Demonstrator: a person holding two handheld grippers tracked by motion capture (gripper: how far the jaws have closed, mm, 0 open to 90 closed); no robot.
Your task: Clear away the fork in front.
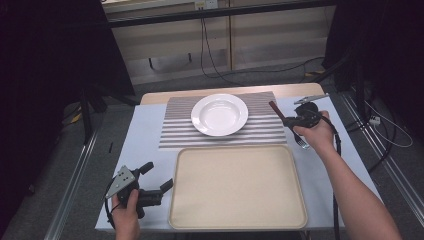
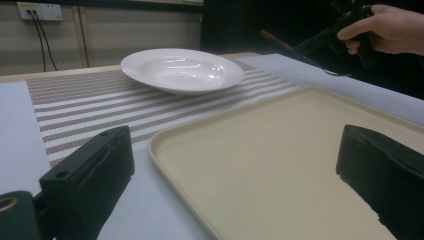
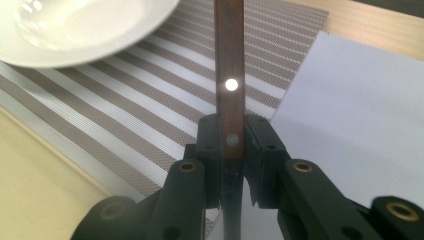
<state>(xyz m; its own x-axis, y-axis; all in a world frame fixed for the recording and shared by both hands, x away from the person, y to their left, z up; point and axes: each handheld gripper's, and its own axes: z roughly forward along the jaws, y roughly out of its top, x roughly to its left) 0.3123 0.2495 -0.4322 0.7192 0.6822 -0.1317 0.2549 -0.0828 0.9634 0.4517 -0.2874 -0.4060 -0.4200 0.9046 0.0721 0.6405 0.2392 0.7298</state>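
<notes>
My right gripper is shut on a fork with a brown wooden handle; the fork's metal tines stick out below the hand. It hovers over the right edge of the striped placemat, right of the white deep plate. In the right gripper view the jaws clamp the handle, which has pale rivets. My left gripper rests open at the near left, its jaws straddling the left rim of the beige tray. Nothing is between its fingers.
The tray lies at the front centre of the pale blue table cover. A grey metal object lies at the table's far right corner. Cables trail over the floor behind and to the right.
</notes>
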